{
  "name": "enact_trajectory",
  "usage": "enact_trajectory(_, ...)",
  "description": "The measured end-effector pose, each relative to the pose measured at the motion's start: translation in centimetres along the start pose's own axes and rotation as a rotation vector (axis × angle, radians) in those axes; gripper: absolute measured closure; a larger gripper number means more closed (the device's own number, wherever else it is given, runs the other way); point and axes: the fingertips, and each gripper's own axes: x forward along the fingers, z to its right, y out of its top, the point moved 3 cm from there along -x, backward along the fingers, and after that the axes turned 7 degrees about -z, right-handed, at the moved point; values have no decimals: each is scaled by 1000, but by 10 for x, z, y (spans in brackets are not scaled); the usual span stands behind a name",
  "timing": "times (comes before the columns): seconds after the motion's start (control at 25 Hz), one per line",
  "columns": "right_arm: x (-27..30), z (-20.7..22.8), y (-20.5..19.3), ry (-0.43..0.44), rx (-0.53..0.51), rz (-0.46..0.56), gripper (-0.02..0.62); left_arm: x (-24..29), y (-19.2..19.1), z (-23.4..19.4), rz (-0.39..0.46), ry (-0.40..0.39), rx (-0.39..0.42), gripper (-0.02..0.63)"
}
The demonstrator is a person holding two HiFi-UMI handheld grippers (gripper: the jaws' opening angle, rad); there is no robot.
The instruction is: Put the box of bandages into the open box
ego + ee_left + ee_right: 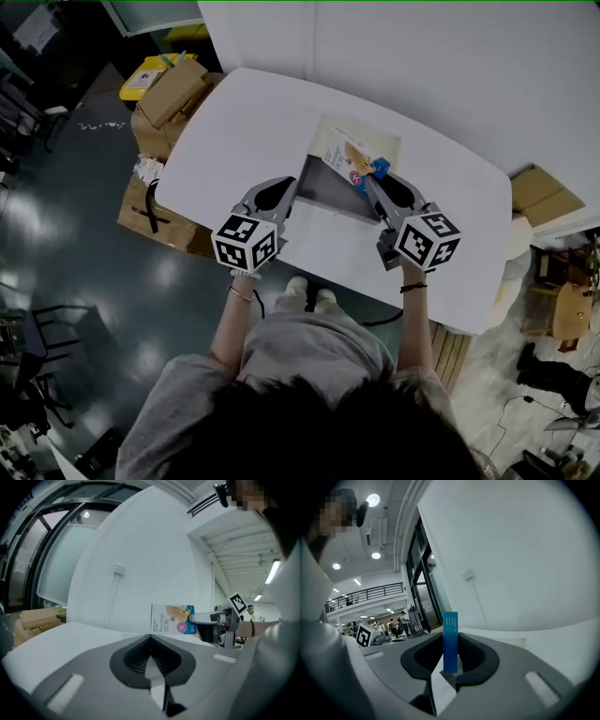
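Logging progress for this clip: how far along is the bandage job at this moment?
Done: the box of bandages is picked up, clamped in the right gripper. In hand: it is held over the open box, while the left gripper, shut, sits at that box's left edge. Left: lower it inside and let go.

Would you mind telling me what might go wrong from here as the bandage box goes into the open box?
The right gripper pinches the box of bandages only near one end, so it may swivel or slip. The left gripper, jaws together and empty, sits at the edge of the open box and might nudge it.
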Motion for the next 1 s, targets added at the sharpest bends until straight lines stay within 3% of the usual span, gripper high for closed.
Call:
enact_trajectory(0.6, 38, 15, -35, -31, 141, -121, 488, 38, -24, -31, -145, -169, 23, 614)
enact_trajectory(0.84, 36, 30, -51, 26, 302, -158, 488, 49, -40, -25, -184, -194, -9, 614)
enact_trajectory(1.0, 44, 33, -59, 47, 333, -225, 488, 53, -51, -23, -218, -203, -19, 612)
